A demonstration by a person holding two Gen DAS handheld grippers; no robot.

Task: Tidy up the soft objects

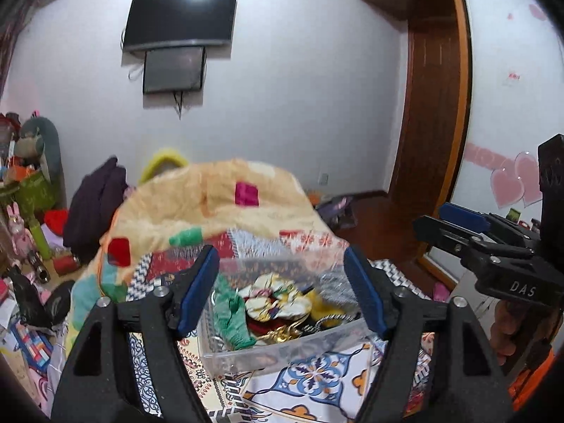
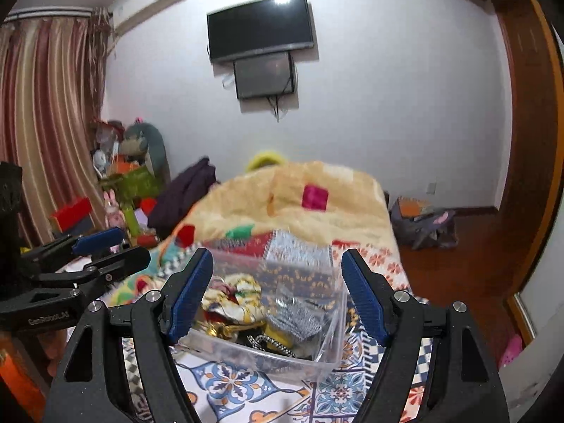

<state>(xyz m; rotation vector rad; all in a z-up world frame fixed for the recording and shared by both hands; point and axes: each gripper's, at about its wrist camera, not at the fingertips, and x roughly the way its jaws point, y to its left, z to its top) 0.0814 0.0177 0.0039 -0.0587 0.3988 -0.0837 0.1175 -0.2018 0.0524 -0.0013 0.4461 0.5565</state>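
A clear plastic box (image 1: 282, 350) stands on the patterned bedspread (image 1: 317, 380), filled with several soft items: a green knitted piece (image 1: 232, 313), a white floral scrunchie (image 1: 278, 299) and a yellow piece (image 1: 319, 308). The box also shows in the right wrist view (image 2: 246, 356). My left gripper (image 1: 282, 292) is open and empty, hovering just in front of the box. My right gripper (image 2: 278, 296) is open and empty over the box; it also shows at the right of the left wrist view (image 1: 469, 232). The left gripper shows at the left of the right wrist view (image 2: 102, 246).
A rumpled yellow patchwork blanket (image 1: 211, 197) is heaped on the bed behind the box. A dark purple garment (image 1: 95, 204) lies at the far left. Plush toys and clutter (image 1: 31, 183) crowd the floor at left. A wooden wardrobe (image 1: 433, 105) stands at right.
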